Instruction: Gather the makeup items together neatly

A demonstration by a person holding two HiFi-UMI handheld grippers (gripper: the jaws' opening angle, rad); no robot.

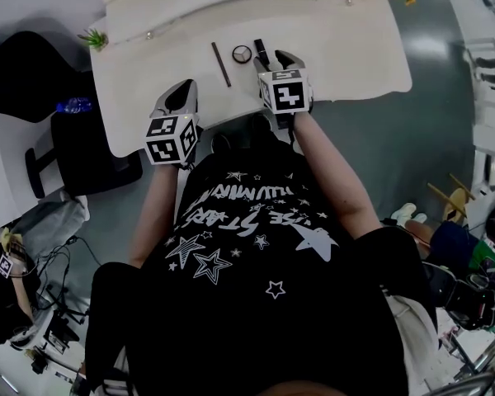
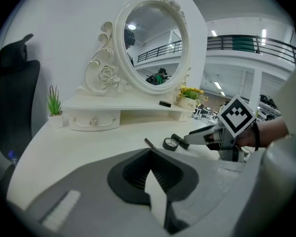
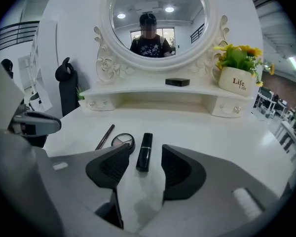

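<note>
Table: white dressing table (image 1: 346, 48) with an oval mirror (image 3: 158, 19) at its far side.
Lipstick: black lipstick (image 3: 144, 152) lying flat on the table, pointing toward 12 o'clock in the right gripper view.
Compact: round open compact (image 3: 122, 141) just beside the lipstick, at its 9 o'clock.
Pencil: thin dark pencil (image 3: 104, 137) at the compact's 9 o'clock, slanted, near it but apart.
Right gripper: right gripper (image 1: 277, 59) is low over the table with its jaws released and wide apart. The lipstick's near end lies in the gap, and neither pad presses on it.
Left gripper: left gripper (image 2: 150, 157) has its jaws clenched together on nothing. It sits at the table's near edge, with the 3 items toward its 1 o'clock.
Shelf: a flower pot (image 3: 236, 83) at 3 o'clock of the mirror, a small black box (image 3: 177, 82) under the mirror, and a little green plant (image 2: 54, 110) at the left end.
</note>
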